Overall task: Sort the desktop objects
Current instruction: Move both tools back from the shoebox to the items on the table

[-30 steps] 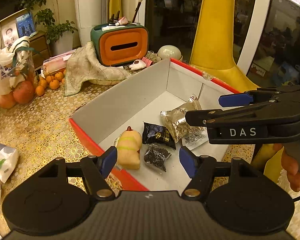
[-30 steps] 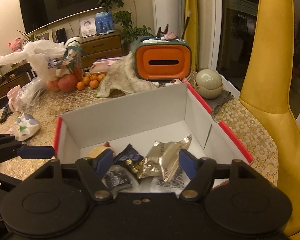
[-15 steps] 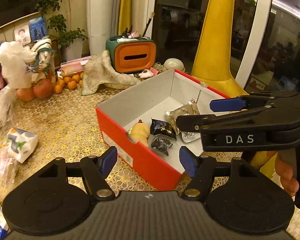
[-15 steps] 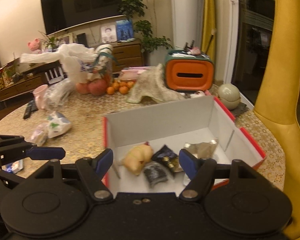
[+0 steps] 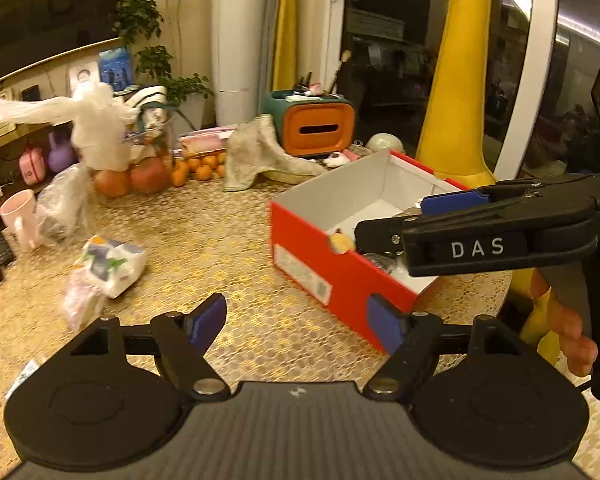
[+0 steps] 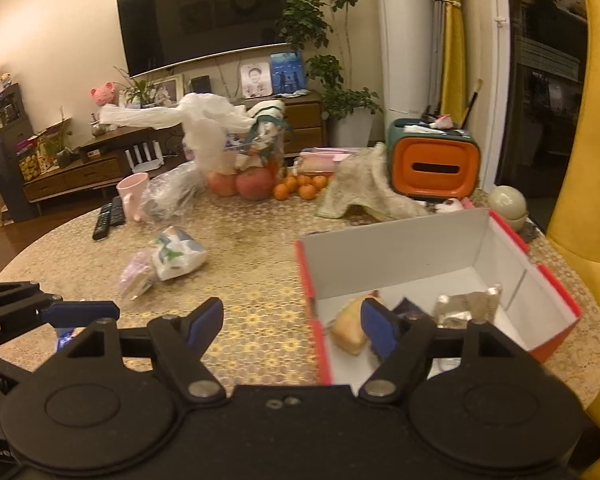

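A red box (image 5: pixel 340 276) with white inner walls (image 6: pixel 400 248) stands at the table's right. In it lie a yellow squishy toy (image 6: pixel 350 326), a dark packet (image 6: pixel 410 310) and a silver foil packet (image 6: pixel 464 306). A white, blue and green tissue pack (image 5: pixel 114 262) and a small pale packet (image 5: pixel 80 304) lie loose on the table to the left. My left gripper (image 5: pixel 296 318) hovers over bare tablecloth just left of the box, jaws opening, nothing between them. My right gripper (image 6: pixel 292 318) hangs over the box's near left corner, jaws also opening and empty.
At the far left stand a pink mug (image 6: pixel 132 192) and remotes (image 6: pixel 108 216). Behind are plastic bags with fruit (image 6: pixel 236 176), oranges (image 6: pixel 300 190), a cloth (image 6: pixel 364 188) and an orange tissue holder (image 6: pixel 434 168). A yellow chair (image 6: pixel 580 184) borders the table's right edge.
Both grippers have pulled back and up from over the box; it now sits farther off and to the right. Both pairs of jaws stand wider. More of the table's left side shows.
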### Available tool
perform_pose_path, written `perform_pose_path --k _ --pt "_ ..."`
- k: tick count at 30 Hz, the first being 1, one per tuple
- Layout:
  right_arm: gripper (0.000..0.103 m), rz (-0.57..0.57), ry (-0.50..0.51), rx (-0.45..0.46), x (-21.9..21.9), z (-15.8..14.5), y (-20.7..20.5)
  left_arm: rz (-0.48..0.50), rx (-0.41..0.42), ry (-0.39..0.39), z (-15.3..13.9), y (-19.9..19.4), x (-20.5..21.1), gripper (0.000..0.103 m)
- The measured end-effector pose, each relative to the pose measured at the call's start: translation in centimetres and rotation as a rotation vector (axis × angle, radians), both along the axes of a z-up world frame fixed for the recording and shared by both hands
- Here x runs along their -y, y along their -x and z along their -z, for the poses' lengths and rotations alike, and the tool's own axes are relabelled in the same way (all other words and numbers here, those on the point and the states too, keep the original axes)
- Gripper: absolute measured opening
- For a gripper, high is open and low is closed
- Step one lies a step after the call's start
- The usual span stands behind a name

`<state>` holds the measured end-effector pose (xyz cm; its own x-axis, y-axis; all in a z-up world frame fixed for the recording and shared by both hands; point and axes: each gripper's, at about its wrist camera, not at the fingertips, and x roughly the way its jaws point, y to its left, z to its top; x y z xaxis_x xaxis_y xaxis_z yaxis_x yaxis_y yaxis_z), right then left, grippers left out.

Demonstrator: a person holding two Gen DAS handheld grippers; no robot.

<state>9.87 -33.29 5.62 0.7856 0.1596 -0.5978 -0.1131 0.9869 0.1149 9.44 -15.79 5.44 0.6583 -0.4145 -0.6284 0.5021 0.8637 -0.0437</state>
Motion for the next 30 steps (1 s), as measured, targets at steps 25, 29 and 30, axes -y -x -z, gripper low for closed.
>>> perform_pose_path --k 25,29,30 --pt "0.077 -0.147 0.008 -0.023 -12.9 1.0 -2.5 -0.228 0.0 0.033 2.0 1.1 -15.4 0.103" --pt "0.077 -0.172 0.011 -0.035 -14.8 1.7 -3.6 -0.259 -0.009 0.029 2.9 0.4 -17.6 0.103" --pt "0.077 -0.176 0.01 -0.038 -15.3 1.8 -3.8 -0.266 -0.005 0.029 3.0 0.2 -18.1 0.103"
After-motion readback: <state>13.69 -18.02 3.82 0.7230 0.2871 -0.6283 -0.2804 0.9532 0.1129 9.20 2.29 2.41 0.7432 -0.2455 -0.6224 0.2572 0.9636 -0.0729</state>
